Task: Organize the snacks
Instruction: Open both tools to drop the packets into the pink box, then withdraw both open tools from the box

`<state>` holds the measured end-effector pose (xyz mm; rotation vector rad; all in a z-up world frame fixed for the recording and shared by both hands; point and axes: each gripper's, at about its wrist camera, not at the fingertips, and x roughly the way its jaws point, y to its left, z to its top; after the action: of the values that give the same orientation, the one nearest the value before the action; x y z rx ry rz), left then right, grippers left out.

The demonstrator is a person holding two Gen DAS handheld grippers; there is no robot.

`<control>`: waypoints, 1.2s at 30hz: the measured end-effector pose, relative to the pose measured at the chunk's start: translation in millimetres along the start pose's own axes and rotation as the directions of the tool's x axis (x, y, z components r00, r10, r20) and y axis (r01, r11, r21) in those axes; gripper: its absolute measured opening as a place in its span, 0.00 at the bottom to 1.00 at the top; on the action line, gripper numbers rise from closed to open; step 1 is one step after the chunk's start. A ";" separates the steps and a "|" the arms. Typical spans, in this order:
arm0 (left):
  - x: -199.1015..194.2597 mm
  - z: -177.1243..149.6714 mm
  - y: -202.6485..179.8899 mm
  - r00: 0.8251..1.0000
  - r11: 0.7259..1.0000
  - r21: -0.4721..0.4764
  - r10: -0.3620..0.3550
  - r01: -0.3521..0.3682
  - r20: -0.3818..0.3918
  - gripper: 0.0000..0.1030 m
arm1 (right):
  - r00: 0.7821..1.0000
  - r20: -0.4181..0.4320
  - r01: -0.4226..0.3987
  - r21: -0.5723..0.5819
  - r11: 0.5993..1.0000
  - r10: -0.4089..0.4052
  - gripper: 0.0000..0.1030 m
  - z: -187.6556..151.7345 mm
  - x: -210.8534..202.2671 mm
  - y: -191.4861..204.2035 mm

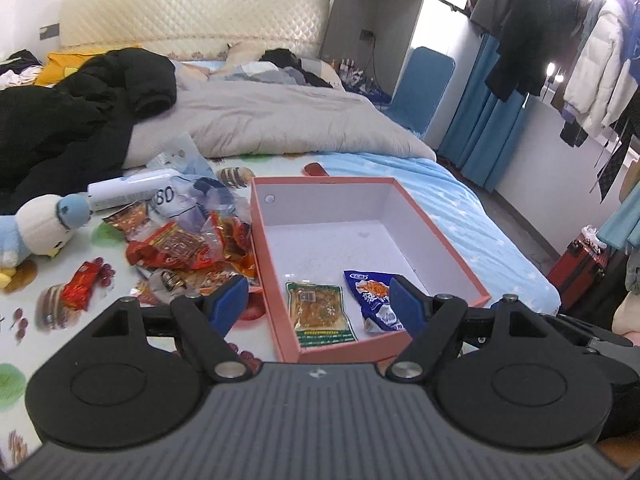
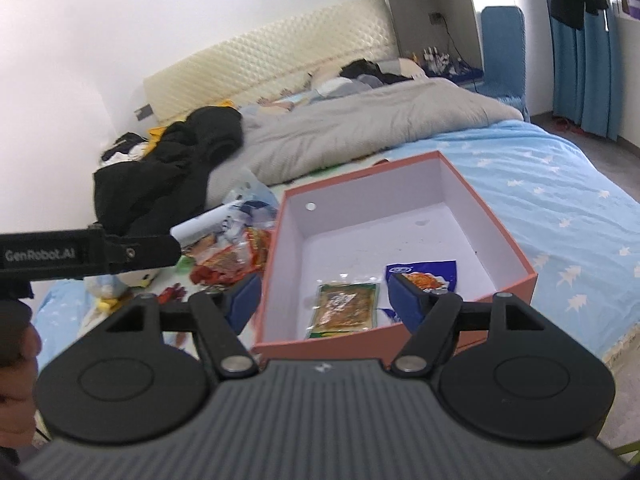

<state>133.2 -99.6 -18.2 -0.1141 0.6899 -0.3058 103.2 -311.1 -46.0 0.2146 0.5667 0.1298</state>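
A pink box [image 1: 276, 280] with a white inside lies open on the bed. In it lie a green-edged snack packet [image 1: 320, 312] and a blue snack packet [image 1: 372, 296]. A pile of red and orange snack packets [image 1: 188, 248] lies left of the box. My left gripper [image 1: 316, 304] is open and empty, above the box's near end. In the right wrist view, the box [image 2: 280, 264], green packet [image 2: 344, 310], blue packet [image 2: 428, 274] and pile [image 2: 228, 260] show. My right gripper [image 2: 324, 300] is open and empty above the box's near wall. The left gripper's body [image 2: 80, 256] shows at left.
A plush toy [image 1: 36, 228], a white tube [image 1: 128, 192] and a plastic bag [image 1: 200, 196] lie by the pile. A lone red packet [image 1: 82, 286] lies near left. A black jacket [image 1: 80, 112] and a grey duvet [image 1: 280, 120] cover the far bed. The blue sheet [image 2: 560, 208] lies right of the box.
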 end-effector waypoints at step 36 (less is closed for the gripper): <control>-81.5 -89.1 65.4 0.992 0.983 -0.132 0.128 -0.127 0.003 0.79 | 0.991 -0.051 -0.132 -0.174 0.976 0.125 0.70 -69.7 -42.7 75.4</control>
<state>32.3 -12.2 -50.3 -0.1962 0.7027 -0.1365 24.8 -234.2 -63.4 0.0756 0.5779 0.3090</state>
